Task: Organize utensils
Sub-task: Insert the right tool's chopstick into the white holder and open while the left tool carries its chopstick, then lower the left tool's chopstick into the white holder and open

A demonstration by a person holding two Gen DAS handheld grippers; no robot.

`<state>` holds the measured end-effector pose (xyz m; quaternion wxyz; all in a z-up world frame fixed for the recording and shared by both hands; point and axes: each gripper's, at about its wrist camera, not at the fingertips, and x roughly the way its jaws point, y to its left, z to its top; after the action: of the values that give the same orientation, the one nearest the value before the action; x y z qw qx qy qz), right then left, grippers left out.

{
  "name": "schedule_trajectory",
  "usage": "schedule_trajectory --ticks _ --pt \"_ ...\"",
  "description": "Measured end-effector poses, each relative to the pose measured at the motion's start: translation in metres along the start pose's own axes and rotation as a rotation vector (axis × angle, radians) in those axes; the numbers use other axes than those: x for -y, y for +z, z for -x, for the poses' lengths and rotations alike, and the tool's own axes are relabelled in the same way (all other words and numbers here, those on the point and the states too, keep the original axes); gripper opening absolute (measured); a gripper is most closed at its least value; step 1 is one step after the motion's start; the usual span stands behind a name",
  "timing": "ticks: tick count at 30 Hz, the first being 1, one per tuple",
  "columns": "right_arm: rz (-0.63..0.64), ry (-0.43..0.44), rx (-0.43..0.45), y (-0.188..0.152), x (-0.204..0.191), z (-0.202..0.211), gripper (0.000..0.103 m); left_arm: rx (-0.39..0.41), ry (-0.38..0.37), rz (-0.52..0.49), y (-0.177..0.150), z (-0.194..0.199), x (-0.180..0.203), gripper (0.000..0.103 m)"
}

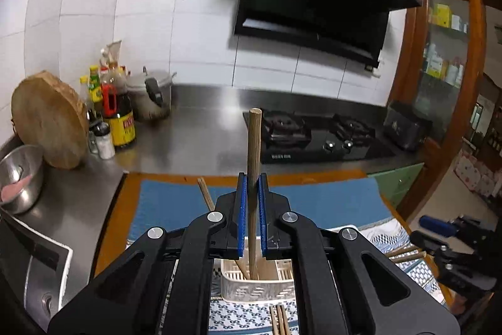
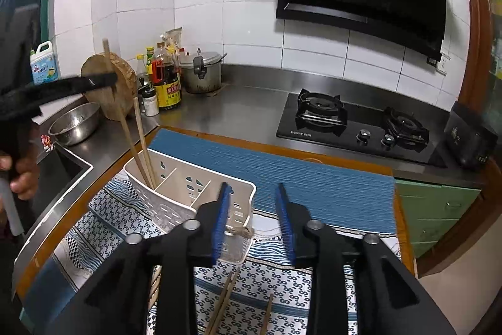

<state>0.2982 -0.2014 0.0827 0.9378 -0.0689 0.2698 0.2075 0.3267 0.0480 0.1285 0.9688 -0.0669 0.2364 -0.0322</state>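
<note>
Left wrist view: the left gripper is seen clenched on a long round wooden chopstick, which is held upright between the blue pads, its lower end reaching down into the white perforated plastic utensil caddy below. A second wooden chopstick is seen leaning in the same caddy, to the left of the held one. From the right wrist view, both chopsticks are shown standing in the leftmost compartment of the caddy, which is divided by partitions and rests on a blue-and-white patterned cloth. The right gripper is held with its jaws spread apart and nothing between them, just beside the caddy's near right corner. Several loose wooden chopsticks are left lying on the cloth below it. A plain blue woven mat is spread behind the caddy.
</note>
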Motion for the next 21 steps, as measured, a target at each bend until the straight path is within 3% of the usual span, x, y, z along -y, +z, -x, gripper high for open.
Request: schedule_trajectory --ticks 9,13,21 --pt "-0.007 -0.002 0.024 -0.033 -0.001 0.04 0.055 -0.01 0.003 -0.012 -0.01 -0.002 0.004 0.011" --pt "-0.029 0.014 -0.009 -0.064 -0.003 0.054 0.055 0.009 0.015 -0.023 -0.019 0.018 0.008 0.029" --pt "-0.076 -0.001 -0.124 -0.147 -0.005 0.065 0.055 0.028 0.018 -0.027 -0.057 0.07 0.01 0.046"
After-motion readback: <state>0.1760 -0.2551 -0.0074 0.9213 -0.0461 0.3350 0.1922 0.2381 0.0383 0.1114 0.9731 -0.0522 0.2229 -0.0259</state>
